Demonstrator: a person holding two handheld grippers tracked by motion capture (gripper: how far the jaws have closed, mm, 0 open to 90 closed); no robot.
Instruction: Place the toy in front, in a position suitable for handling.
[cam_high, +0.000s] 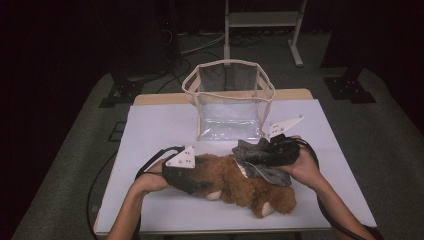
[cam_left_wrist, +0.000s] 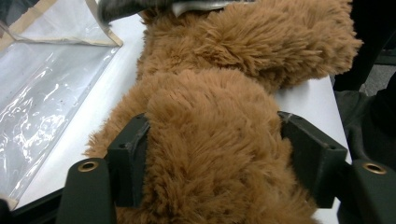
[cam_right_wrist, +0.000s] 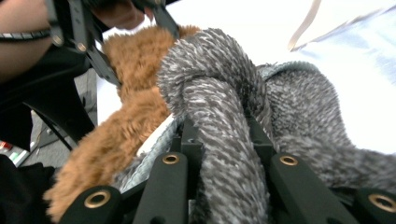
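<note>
Left tongs (cam_high: 197, 184) clamp the brown plush bear (cam_high: 240, 182) lying lengthwise across centre frame, right tongs (cam_high: 267, 152) pinching its grey scarf (cam_high: 260, 162) just above.

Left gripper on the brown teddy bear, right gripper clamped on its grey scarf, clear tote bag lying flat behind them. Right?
Not quite: the clear tote bag stands upright and open, as the high view shows. The left gripper does grip the brown teddy bear, and the right gripper its grey scarf.
</note>
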